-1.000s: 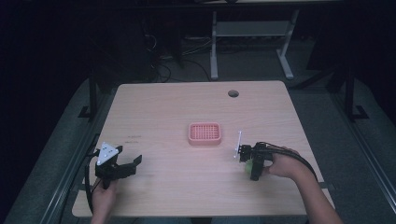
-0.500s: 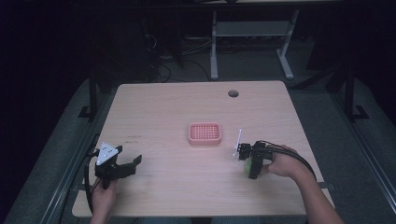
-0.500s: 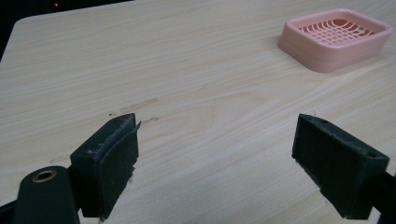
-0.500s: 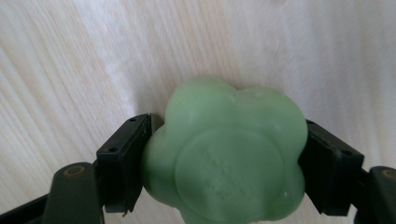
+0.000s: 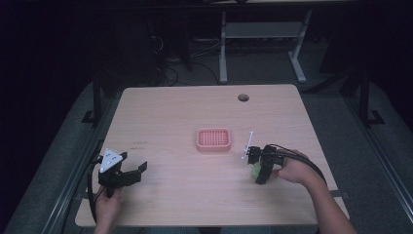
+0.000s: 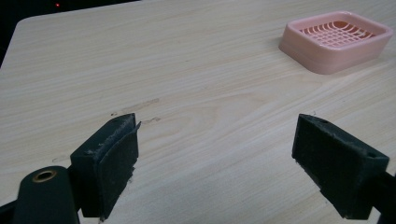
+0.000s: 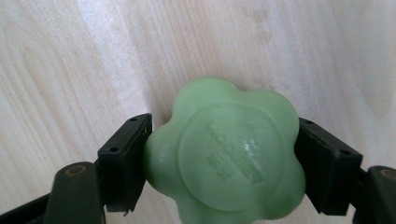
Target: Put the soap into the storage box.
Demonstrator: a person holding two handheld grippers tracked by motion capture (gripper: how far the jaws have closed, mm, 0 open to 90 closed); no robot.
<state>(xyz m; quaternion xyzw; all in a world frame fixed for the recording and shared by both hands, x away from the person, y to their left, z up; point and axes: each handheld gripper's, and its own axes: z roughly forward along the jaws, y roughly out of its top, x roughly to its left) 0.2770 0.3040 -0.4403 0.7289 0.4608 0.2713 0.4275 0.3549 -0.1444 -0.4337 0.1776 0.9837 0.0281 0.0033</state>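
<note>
Firmly pinching a green flower-shaped soap (image 7: 226,161), waxy and smooth with embossed lettering on its round face, between the matte black jaws of the right gripper (image 7: 219,163); lying on pale wood-grain table (image 5: 185,117) at about four o'clock from the pink slotted soap dish (image 5: 213,139). Resting at the table's seven o'clock corner, left gripper (image 6: 229,163) spreading its foam-textured pads (image 6: 114,163) wide over bare wood.
</note>
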